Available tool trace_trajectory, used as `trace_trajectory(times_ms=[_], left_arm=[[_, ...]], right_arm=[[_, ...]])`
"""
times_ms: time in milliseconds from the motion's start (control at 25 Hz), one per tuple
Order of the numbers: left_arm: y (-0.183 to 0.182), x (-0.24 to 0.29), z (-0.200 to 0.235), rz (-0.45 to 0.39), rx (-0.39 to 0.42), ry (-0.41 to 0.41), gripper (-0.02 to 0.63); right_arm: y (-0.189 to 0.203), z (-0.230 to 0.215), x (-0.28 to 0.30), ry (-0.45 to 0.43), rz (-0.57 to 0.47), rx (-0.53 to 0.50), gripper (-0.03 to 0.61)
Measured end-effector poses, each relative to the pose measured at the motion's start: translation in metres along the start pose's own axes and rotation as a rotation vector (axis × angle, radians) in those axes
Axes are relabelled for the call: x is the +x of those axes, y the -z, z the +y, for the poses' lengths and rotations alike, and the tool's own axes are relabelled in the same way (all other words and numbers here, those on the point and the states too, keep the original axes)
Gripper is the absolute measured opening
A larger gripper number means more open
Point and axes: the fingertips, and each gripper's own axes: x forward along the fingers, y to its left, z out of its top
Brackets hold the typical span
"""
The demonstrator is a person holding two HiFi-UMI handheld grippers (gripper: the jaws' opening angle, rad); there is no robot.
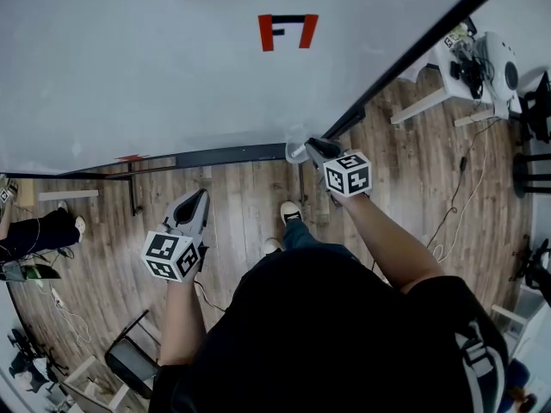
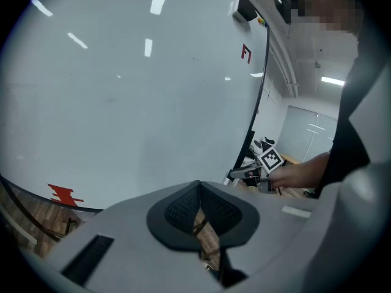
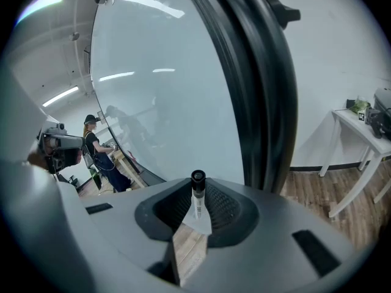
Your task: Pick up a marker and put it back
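the person stood in front of a large whiteboard, with one gripper in each hand. the right gripper was held forward, close to the lower edge of the board, near the black frame at the board's right side. its jaws were clenched on a marker - a white barrel with a black cap, standing upright between the two dark pads, the cap end rising a little above the jaw tips. so the marker was in the right gripper, held in the air close to the board; in the head view it was too small to make out.

the left gripper was lower and nearer to the body, well apart from the right one, over the wooden floor. in the left gripper view its jaws were pressed together at the tips, with nothing between them - only a narrow gap lower down, where the floor showed through.

a red mark was on the upper part of the board, and another red mark sat near the lower edge at the left. in the left gripper view the right gripper's marker cube and the hand that held it appeared beside the board's frame. a white table stood on the floor to the right of the board. another person stood far away at a bench.
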Motion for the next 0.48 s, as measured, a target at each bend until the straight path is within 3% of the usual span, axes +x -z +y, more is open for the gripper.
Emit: trace_trajectory(times_ms=[240,480], left_arm=[[0.0029,-0.0032,0.0012,0.003,-0.003,-0.004,0.014],[0.0029,-0.0098,0.0003,-0.004,0.0,-0.005,0.014]], right_arm=[[-0.0002,-0.0001,0.0021,0.012,0.004,-0.021,0.063],[-0.0021,-0.0041,-0.0033,0.034,0.005,-0.019,0.13]])
